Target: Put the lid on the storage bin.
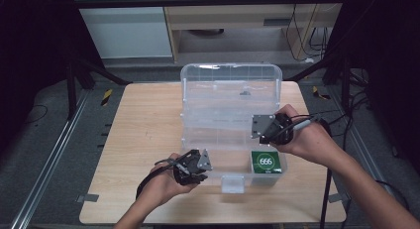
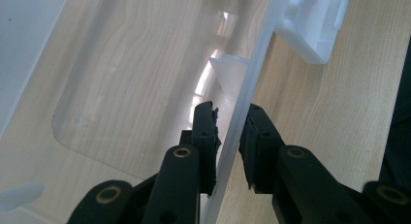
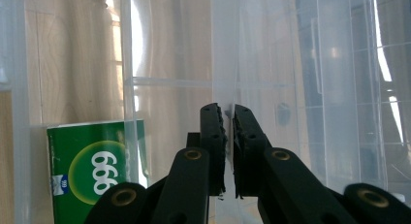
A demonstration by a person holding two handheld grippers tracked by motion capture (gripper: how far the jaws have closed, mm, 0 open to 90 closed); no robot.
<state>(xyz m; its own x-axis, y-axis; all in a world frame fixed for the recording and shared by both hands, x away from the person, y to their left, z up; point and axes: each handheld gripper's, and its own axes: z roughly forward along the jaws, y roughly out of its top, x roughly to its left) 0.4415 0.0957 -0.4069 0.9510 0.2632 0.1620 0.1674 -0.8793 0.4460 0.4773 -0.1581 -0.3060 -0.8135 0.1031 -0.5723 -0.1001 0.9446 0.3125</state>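
Desk [image 1: 143, 135]: light wood, rectangular.
Floor [image 1: 39, 140]: grey carpet.
Cabinet [image 1: 233, 16]: pale wood, behind desk.
Cables [image 1: 307, 35]: far right.

In the high view the left tool [image 1: 202, 172] has its jaw tips covered by its own grey plate and by the hand [image 1: 166, 185] around it, so the grip on the clear box's [image 1: 230, 90] front wall cannot be read there. The right tool [image 1: 262, 136] likewise hides its jaws under its plate. The green pack [image 1: 268, 162] carries small print below its "666" that is too small to read. In the right gripper view the green pack [image 3: 92, 173] is cut off by the bottom edge and partly smeared behind a clear wall. In the left gripper view the white latch [image 2: 315, 25] runs off the top edge, and the worktop [image 2: 329, 117] is cut by the dark right border.
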